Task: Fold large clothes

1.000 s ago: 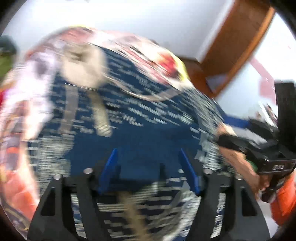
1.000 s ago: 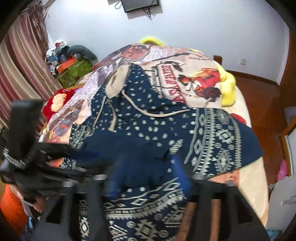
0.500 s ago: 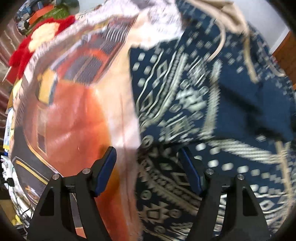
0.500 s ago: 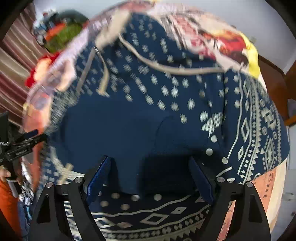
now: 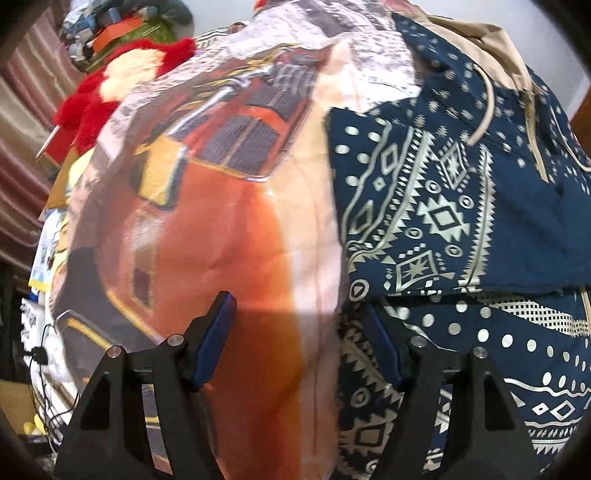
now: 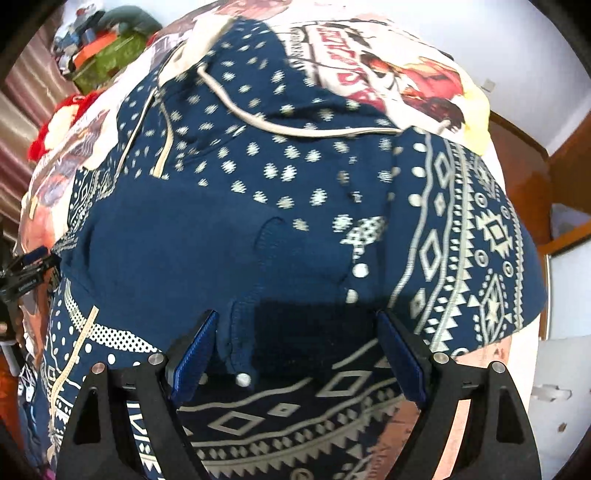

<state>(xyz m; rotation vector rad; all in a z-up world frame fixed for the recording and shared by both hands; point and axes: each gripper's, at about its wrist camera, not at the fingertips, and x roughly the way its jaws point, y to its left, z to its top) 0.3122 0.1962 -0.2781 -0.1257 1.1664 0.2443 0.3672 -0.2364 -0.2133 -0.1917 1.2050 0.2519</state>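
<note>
A large navy hoodie [image 6: 295, 206] with a cream tribal print, tan hood lining and drawstrings lies spread on a bed with a printed bedspread [image 5: 207, 221]. One part is folded across its middle. My right gripper [image 6: 299, 352] points down over the plain navy fold, open, with a stitched cloth edge and a snap lying between the blue pads. My left gripper [image 5: 300, 339] hangs open over the hoodie's [image 5: 443, 206] left edge: one pad over the orange bedspread, the other over patterned cloth. It also shows at the right wrist view's left rim as the left gripper [image 6: 26, 273].
A red plush toy [image 5: 110, 85] and a pile of boxes [image 5: 122, 26] sit at the bed's far left by a striped curtain [image 5: 22, 155]. A yellow pillow [image 6: 476, 107] lies at the bed's far end. Wooden floor [image 6: 524, 155] and white furniture [image 6: 565, 369] flank the right side.
My left gripper swung from above the hoodie's middle down to its left edge over the bedspread. My right gripper tipped down closer to the navy fold and its jaws widened slightly.
</note>
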